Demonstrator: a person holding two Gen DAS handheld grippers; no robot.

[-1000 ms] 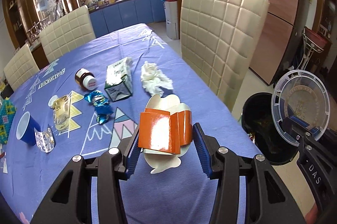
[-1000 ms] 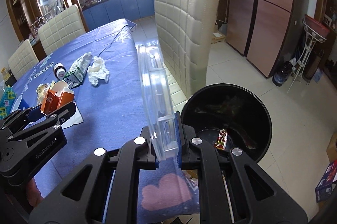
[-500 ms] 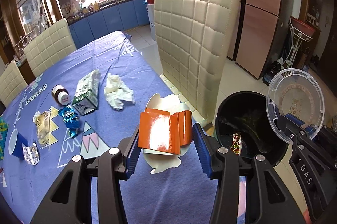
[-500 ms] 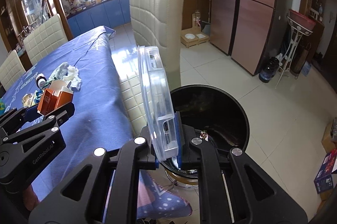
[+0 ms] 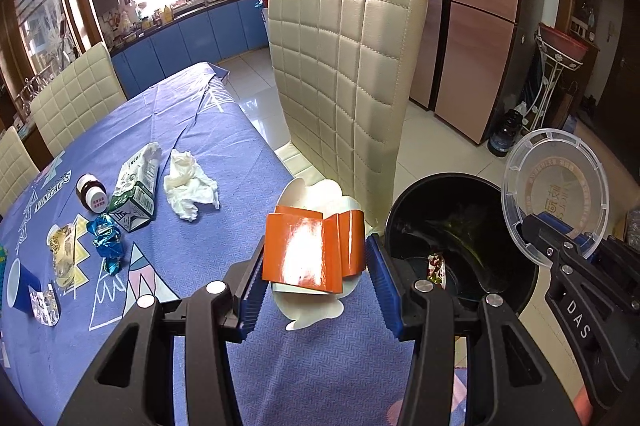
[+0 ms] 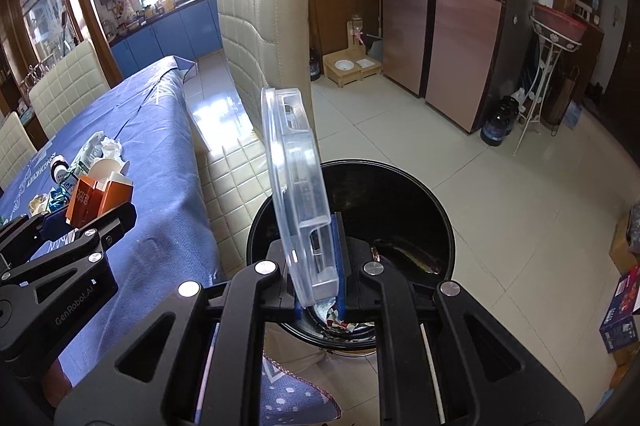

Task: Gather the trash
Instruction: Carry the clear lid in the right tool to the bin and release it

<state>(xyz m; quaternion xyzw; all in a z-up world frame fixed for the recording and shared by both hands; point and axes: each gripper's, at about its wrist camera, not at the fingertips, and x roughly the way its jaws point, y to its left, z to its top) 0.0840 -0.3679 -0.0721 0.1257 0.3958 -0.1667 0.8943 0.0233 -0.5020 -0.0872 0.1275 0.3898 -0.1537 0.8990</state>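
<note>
Blue-clothed table (image 5: 248, 145) w/ litter, tiled kitchen; left gripper (image 5: 316, 276) clamps orange carton (image 5: 308, 254), right gripper (image 6: 316, 290) clamps clear lid (image 6: 296, 193).

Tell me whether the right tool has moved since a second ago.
Yes. The right tool, shut on the clear lid, moved from the table edge to over the black bin.

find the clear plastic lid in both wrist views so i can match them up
Left wrist: clear plastic lid at the far right, face-on, clamped in the right gripper.
Right wrist: same lid at centre, edge-on and upright between the pads.
Shared landmark: the black trash bin just behind it.
</note>
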